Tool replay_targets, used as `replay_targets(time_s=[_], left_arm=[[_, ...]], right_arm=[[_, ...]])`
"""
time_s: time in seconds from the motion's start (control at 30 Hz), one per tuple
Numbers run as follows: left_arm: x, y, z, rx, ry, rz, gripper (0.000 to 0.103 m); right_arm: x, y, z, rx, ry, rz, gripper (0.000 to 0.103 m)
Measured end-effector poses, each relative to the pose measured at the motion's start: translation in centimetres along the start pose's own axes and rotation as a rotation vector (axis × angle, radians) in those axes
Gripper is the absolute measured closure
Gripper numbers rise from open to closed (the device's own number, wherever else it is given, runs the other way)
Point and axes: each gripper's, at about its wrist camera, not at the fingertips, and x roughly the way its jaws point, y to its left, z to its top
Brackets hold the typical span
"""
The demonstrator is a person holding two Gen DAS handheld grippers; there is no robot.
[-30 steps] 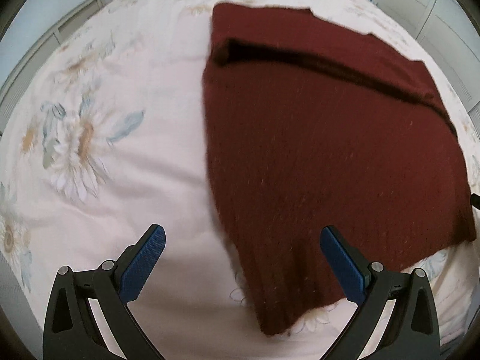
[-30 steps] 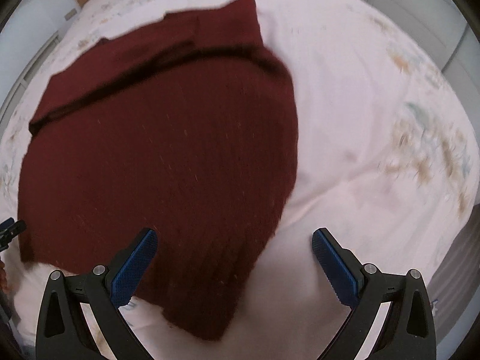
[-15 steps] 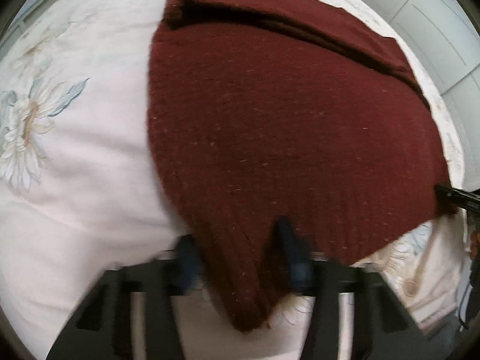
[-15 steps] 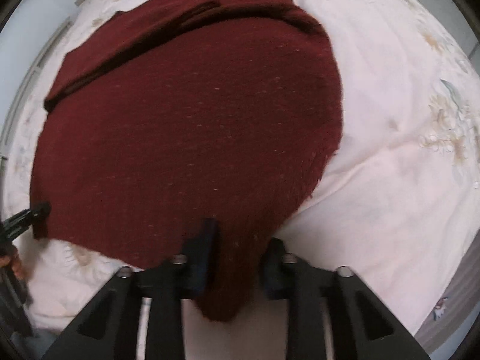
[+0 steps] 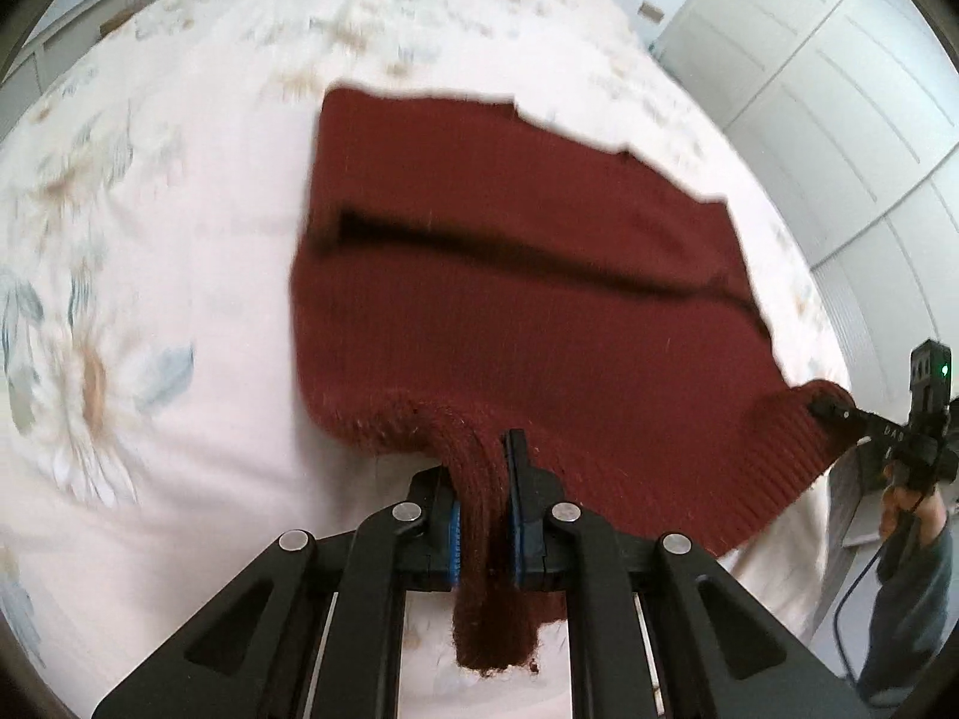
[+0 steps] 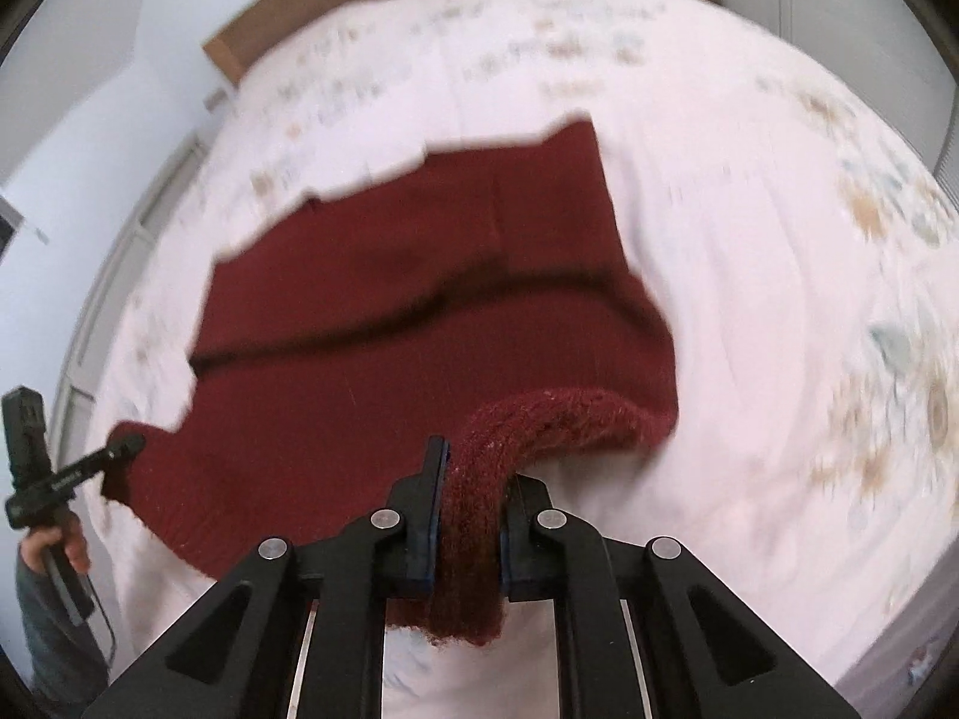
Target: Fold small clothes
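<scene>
Left gripper (image 5: 482, 515): low at the near edge of the bed, pointing forward over it, clenched on the near left corner of the sweater's hem; a bunched tail of knit hangs down between the blue pads (image 5: 457, 533).
Right gripper (image 6: 470, 524): same low, forward pose at the near right corner, clamped on a thick rolled bunch of the ribbed hem.
Sweater (image 5: 509, 275): dark red knit, near hem raised at both pinched corners, the rest lying flat further back on the bed, with a dark fold line running across its middle.
Person's hand (image 6: 63, 542): seen at the left edge of the right wrist view, wrapped round the handle of the other gripper; a grey cuff shows below it.
Bed cover (image 5: 150, 227): pale pink with a floral print, spreading left, right and far of the sweater.
Wardrobe doors (image 5: 827, 90): white, far right.
Headboard (image 6: 240, 42): wooden, far end.
Hard to make out: both views are motion-blurred, so the far print is smeared; what lies beneath the lifted hem is hidden by the grippers.
</scene>
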Motion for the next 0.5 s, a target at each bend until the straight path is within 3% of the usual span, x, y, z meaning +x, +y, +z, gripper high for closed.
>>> replay_targets(time_s=[0.3,0.5], left_arm=[[-2.0,0.6,8.6,-0.015,-0.146,0.047,0.094],[-0.6,1.2,14.3,-0.019,-0.172,0.108,0.094]], right_arm=[[1.6,1.0,9.5,0.028,-0.146,-0.004,0.091],[4.7,0.3,14.2,0.046,-0.143,-0.050,0.091]])
